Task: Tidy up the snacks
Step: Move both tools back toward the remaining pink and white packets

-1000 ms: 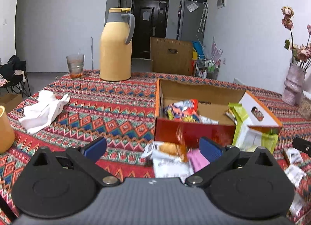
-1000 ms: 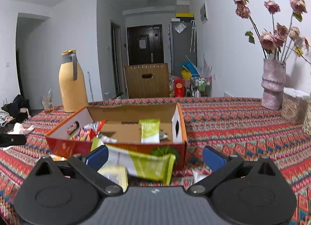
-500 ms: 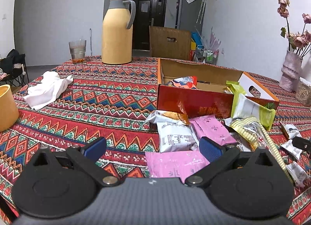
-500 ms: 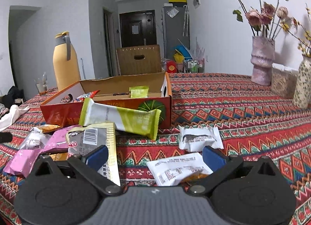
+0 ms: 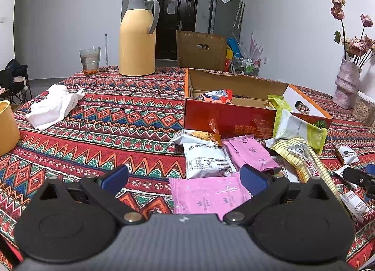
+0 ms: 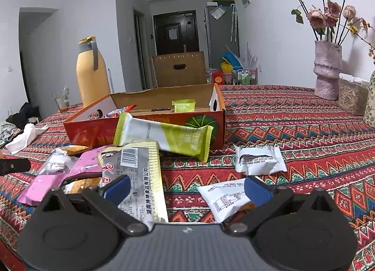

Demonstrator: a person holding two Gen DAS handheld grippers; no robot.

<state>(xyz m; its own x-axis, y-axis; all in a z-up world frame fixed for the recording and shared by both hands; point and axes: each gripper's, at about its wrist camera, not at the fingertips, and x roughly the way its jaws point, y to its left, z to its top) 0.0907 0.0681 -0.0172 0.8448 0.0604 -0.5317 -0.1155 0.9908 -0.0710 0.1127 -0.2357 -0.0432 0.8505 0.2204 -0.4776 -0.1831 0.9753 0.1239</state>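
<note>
An open red cardboard box (image 5: pixel 225 121) (image 6: pixel 98 130) holds a few snack packets. Loose snacks lie in front of it on the patterned tablecloth: pink packets (image 5: pixel 208 196), a white packet (image 5: pixel 204 163), a long green-and-white bar (image 6: pixel 164 136) leaning on the box, a silver-and-yellow packet (image 6: pixel 138 172) and white packets (image 6: pixel 257 159). My left gripper (image 5: pixel 185 178) is open and empty, low over the nearest pink packet. My right gripper (image 6: pixel 186 187) is open and empty, between the silver-and-yellow packet and a white packet (image 6: pixel 225 198).
A yellow thermos (image 5: pixel 138 36), a glass (image 5: pixel 90 61) and a white cloth (image 5: pixel 55 108) sit on the left of the table. An orange cup (image 5: pixel 7 128) stands at the left edge. A vase of dried roses (image 6: pixel 327 69) and a woven container (image 6: pixel 351 98) stand at the right.
Both grippers have pulled back from the box and come down toward the table. The loose snacks in front of the box have come into view. Both stay open and empty.
</note>
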